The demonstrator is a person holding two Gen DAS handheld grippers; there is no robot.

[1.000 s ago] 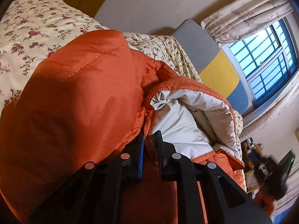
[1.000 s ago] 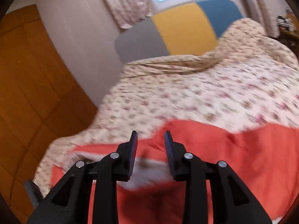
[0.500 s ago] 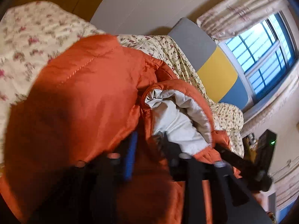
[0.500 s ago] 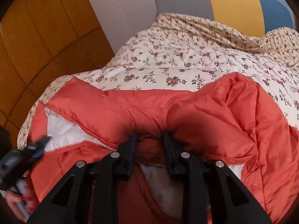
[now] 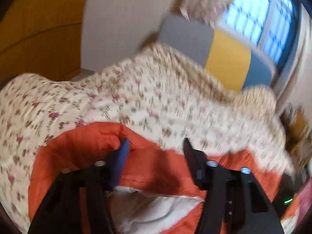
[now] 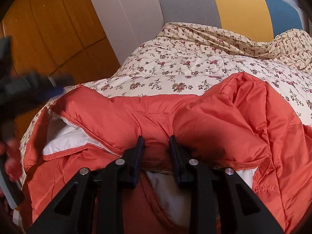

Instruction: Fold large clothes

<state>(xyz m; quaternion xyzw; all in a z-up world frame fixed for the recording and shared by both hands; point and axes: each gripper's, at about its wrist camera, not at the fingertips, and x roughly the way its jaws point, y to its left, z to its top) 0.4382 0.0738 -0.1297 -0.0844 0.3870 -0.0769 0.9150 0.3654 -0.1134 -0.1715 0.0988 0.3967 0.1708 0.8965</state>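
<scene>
An orange padded jacket with a white lining lies bunched on the floral bedspread. My right gripper is shut on a fold of the jacket's orange fabric. In the blurred left wrist view the jacket lies below my left gripper, whose fingers stand wide apart with nothing between them. The left gripper also shows blurred at the left edge of the right wrist view.
A grey, yellow and blue headboard stands at the far end of the bed. Orange wooden wardrobe doors are on the left. A window with curtains is at the upper right.
My left gripper has let go of the jacket, opened and swung away over the bed. My right gripper came down and closed on a fold of the jacket.
</scene>
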